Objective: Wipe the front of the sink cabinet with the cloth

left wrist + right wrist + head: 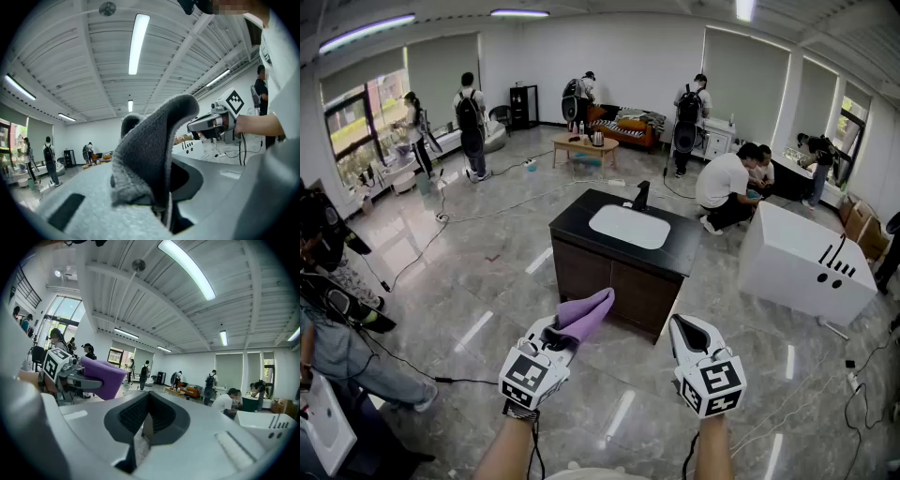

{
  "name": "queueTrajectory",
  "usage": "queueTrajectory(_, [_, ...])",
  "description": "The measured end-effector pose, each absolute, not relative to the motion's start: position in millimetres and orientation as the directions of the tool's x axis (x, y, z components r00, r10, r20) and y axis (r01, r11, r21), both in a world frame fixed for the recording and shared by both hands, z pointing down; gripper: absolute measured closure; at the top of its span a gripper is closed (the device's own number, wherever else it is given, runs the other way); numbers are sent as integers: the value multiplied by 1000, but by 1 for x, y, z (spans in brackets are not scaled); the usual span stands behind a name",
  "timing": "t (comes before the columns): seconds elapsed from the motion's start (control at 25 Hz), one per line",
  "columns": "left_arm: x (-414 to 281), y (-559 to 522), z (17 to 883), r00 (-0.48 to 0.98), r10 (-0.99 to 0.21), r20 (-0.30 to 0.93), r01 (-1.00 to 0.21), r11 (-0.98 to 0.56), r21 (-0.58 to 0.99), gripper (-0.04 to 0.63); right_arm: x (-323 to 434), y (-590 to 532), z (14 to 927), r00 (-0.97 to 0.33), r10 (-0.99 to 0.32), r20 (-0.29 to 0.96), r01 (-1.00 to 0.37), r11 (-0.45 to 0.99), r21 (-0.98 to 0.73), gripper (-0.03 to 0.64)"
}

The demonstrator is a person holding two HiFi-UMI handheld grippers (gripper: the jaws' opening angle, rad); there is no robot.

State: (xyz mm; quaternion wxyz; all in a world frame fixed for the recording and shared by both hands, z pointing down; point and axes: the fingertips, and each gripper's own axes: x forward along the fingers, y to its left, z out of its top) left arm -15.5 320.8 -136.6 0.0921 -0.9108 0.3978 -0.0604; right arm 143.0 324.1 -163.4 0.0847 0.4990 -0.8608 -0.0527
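Now, cloth up, cabinet front waiting

On my left, the left gripper [551, 336] pinches the purple cloth [586, 317], held in the air well short of the sink cabinet [614, 286]. I judge the wipe not yet begun: I want the cloth flat against the dark doors, then long, even strokes across. Up top, the white basin [629, 227] shows nothing inside. On my right, the right gripper [686, 328] hangs with its jaws pressed together, empty.

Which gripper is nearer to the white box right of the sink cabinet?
Right. The right gripper is left of the white box, apart from it. The left gripper, shut on the cloth, is further left, past the right one.
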Motion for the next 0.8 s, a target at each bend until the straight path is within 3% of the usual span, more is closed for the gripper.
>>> queueTrajectory(0.6, [-28,322,-122,663,-744,77,-715,-661,-228,541,117,327,-144,-549,-828,115,-821,560,110,609])
queueTrajectory(0.8, [-51,319,-125,662,-745,75,-716,-659,-229,542,98,324,-149,-530,-838,128,-823,545,161,609])
